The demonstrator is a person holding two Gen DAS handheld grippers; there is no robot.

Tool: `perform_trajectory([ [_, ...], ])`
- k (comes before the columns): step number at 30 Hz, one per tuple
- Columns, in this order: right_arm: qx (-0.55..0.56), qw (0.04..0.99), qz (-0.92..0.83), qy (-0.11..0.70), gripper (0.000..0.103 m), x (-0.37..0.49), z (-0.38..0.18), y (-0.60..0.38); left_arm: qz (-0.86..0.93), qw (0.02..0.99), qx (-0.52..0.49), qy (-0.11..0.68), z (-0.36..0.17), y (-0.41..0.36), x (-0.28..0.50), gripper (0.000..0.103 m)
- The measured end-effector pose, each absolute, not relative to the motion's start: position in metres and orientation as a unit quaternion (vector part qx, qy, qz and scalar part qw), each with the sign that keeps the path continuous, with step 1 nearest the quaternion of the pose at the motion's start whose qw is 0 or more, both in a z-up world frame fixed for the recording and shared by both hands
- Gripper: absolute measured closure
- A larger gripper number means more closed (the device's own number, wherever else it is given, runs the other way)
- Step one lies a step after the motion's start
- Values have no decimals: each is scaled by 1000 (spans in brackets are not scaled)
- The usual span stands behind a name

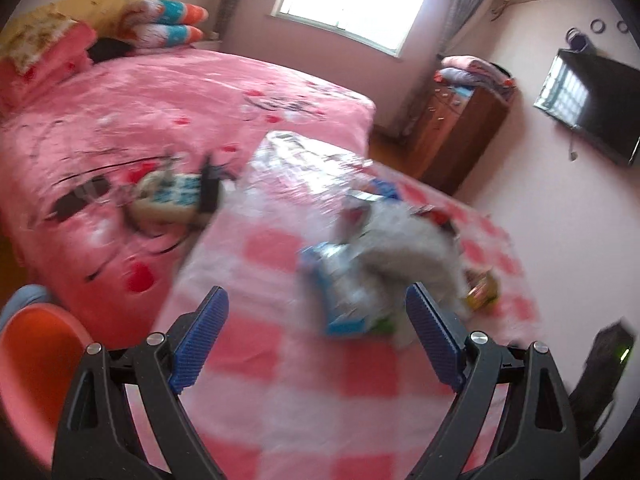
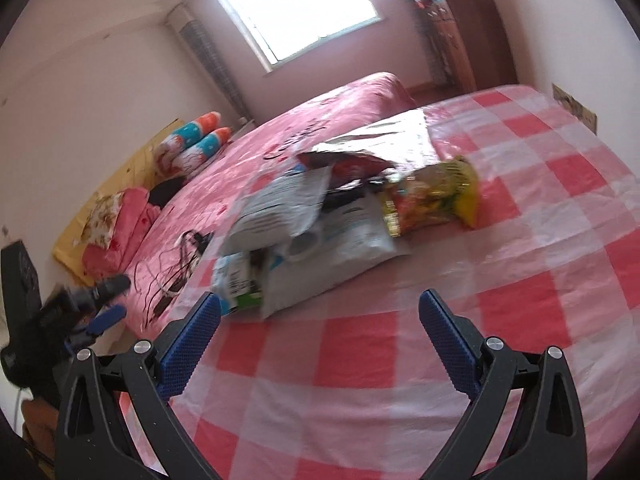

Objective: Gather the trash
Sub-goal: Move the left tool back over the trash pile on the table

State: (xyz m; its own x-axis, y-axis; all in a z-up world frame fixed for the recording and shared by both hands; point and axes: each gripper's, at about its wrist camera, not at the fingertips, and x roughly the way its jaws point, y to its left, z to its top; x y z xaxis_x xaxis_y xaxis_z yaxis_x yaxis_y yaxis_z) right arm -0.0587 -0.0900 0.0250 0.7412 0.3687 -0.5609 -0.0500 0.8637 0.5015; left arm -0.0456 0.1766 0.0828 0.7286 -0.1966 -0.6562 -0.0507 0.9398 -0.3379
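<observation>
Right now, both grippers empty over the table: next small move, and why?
Probably ease the right gripper forward onto the grey-white bag at the pile's near edge. Both it and the left gripper are open and empty, and that bag lies nearest on the checked tablecloth.

A bright window [image 1: 356, 0] sits at the top centre — pale pink walls around it, a pink-quilted bed [image 1: 160, 120] at left, a wooden dresser [image 1: 452, 132] and wall-mounted television [image 1: 592, 104] at right.

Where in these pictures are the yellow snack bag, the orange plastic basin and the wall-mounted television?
yellow snack bag [image 2: 436, 196], right wrist view, middle of the printed front.
orange plastic basin [image 1: 36, 364], left wrist view, inner wall.
television [image 1: 592, 108], left wrist view, centre of the dark screen.
</observation>
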Motion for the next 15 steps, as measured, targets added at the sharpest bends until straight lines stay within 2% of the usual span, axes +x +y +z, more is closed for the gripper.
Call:
perform_trajectory([
  [8,233,914,100,317,5,-57,33,-117,-55,904,-165,391,101,130,77,12],
  [15,214,923,101,305,5,-58,41,-122,-15,877,-147,457,80,94,190,12],
])
